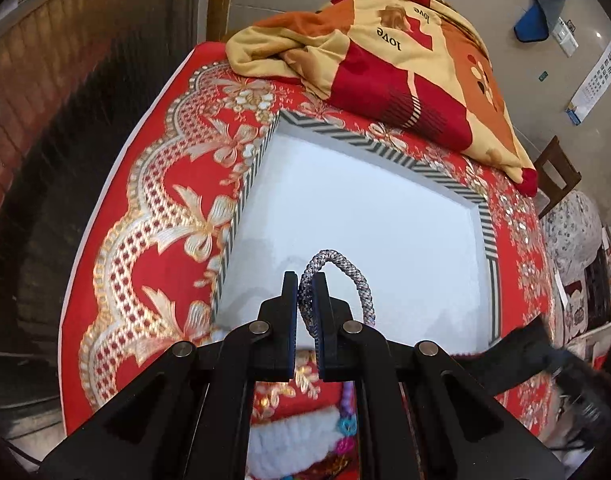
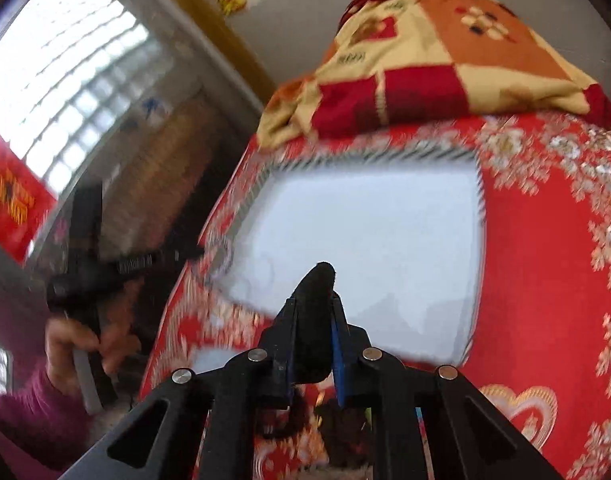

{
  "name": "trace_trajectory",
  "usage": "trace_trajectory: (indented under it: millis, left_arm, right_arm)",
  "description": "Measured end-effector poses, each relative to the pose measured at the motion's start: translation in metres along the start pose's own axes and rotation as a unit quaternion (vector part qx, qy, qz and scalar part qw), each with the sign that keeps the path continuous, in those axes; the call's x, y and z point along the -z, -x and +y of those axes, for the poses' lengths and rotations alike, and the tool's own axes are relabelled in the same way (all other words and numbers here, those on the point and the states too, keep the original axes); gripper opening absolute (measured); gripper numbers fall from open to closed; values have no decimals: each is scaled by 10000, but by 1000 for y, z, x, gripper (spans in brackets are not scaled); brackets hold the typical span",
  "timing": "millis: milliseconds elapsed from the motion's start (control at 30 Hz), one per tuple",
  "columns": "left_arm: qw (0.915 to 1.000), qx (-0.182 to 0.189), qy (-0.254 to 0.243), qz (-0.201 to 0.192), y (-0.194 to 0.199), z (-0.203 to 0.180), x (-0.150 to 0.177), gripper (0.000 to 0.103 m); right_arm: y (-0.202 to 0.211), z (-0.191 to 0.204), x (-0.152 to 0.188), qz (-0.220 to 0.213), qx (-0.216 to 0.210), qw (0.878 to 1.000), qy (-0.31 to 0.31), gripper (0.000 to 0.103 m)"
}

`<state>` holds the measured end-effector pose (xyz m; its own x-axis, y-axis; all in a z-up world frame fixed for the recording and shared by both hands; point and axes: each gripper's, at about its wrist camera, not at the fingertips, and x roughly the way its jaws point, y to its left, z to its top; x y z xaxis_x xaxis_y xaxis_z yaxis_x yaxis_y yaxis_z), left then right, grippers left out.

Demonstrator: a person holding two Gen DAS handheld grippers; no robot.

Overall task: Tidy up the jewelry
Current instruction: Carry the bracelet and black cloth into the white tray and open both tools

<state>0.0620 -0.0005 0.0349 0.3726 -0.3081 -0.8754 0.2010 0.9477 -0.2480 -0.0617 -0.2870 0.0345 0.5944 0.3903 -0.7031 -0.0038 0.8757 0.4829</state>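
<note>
Where the quilt (image 1: 389, 56) reads "love", both grippers clamp jewelry.

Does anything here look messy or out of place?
Mainly the crumpled patchwork quilt, heaped untidily at the far end of the red cloth, one edge nearly touching the white tray. The tray's floor shows no jewelry; both grippers hold pieces above it.

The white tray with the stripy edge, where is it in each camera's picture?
Left wrist view: the white tray fills the middle, its corner pointing up-left, right behind the left tongs pinching a grey braided loop.
Right wrist view: the tray sits in the middle, blurred, behind the right tongs.
Shared landmark: the patchwork blanket heaped beyond the tray.
</note>
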Motion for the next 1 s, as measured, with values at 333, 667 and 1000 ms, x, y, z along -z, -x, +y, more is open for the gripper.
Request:
trace_trajectory:
  millis: [333, 667, 1000]
  left_arm:
    - [9989, -414, 72, 195, -51, 3, -15, 6]
    - [9964, -723, 68, 426, -62, 11, -3, 40]
    - [9969, -782, 6, 11, -12, -1, 19, 52]
  right_arm:
    - [-59, -49, 4, 801, 1293, 9882, -199, 14]
    - [-29, -31, 6, 696, 1256, 9896, 88, 53]
    - [12, -24, 34, 485, 825, 9952, -186, 54]
